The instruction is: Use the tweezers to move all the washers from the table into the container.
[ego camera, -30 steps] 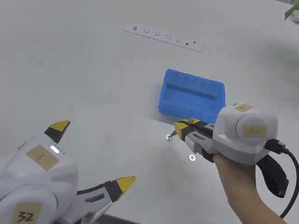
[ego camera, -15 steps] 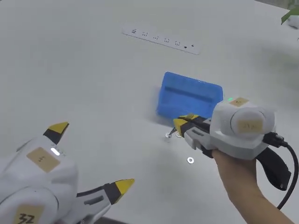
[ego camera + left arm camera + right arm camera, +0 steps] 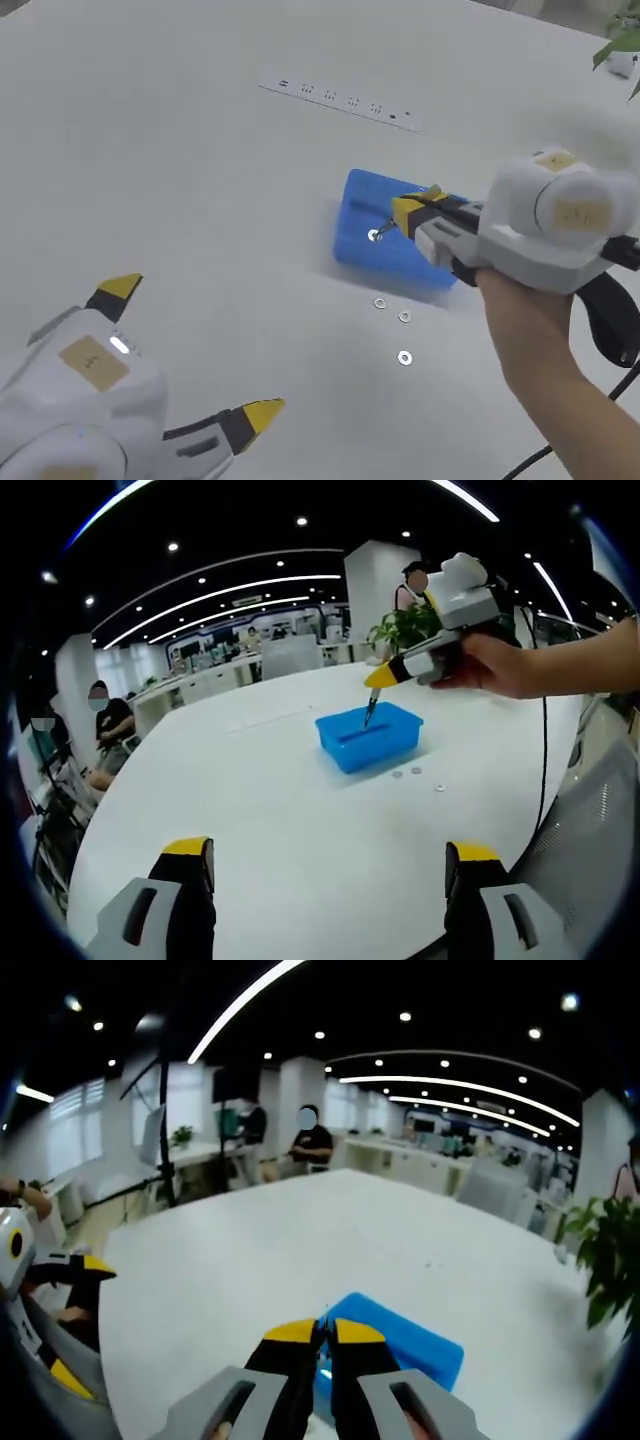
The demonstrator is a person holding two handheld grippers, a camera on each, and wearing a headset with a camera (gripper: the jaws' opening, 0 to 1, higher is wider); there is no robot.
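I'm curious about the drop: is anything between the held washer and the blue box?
Nothing visible does. The washer hangs from the tweezers in the right gripper, above the open container.

Blue container [image 3: 362, 202], silver washers [image 3: 404, 357], white table [image 3: 200, 180].

White rounded plastic-shelled left gripper [image 3: 190, 347]: tan paper stickers [image 3: 92, 360] with handwritten marks, small lit white lamp [image 3: 119, 346], black jaws capped yellow. Right gripper [image 3: 405, 212]: same white shell, tan sticker, yellow-capped jaws, black pistol handle, thin black cable [image 3: 523, 463]. Bare hand [image 3: 520, 325].
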